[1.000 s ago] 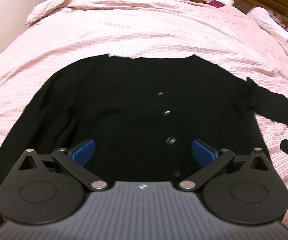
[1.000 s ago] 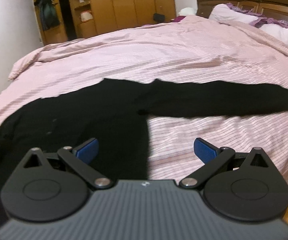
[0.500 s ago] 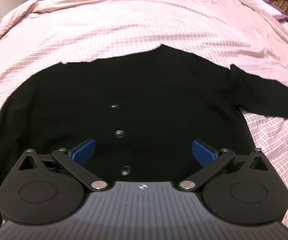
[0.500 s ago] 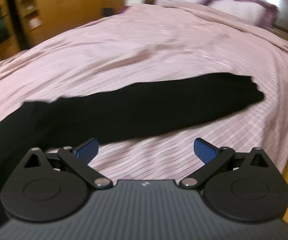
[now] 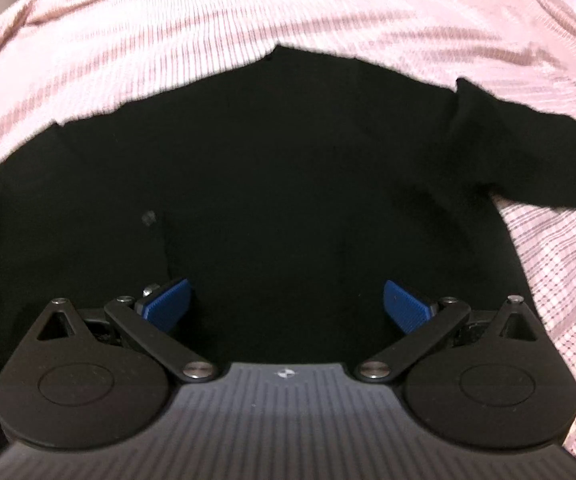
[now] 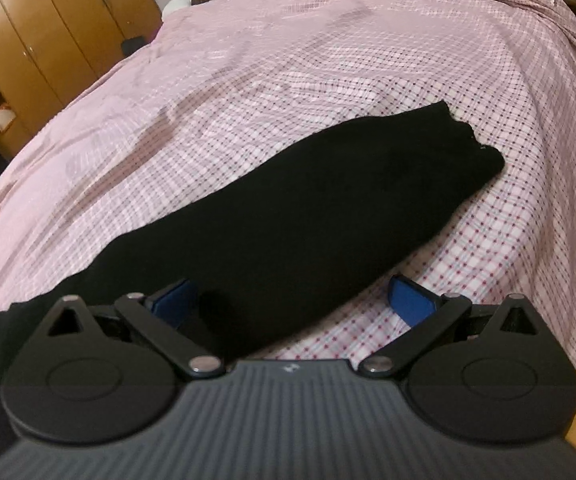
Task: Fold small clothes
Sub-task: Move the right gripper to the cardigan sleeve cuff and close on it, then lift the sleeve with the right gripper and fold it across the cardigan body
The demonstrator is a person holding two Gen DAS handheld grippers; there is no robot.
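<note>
Both grippers poised over a black cardigan spread flat on the pink checked bedspread, nothing gripped yet.

In your left wrist view, the left gripper [image 5: 286, 306] hangs low over the body of the cardigan [image 5: 272, 184], jaws spread wide and empty; a button [image 5: 149, 217] shows to the left, and the bedspread [image 5: 248, 20] lies beyond. In your right wrist view, the right gripper [image 6: 294, 300] sits with jaws wide over the outstretched sleeve [image 6: 308, 216], whose cuff [image 6: 476, 148] points toward the bed's far edge. Pinch the sleeve through both layers, lift it just clear, and lay it across the body without dragging the rest.
</note>
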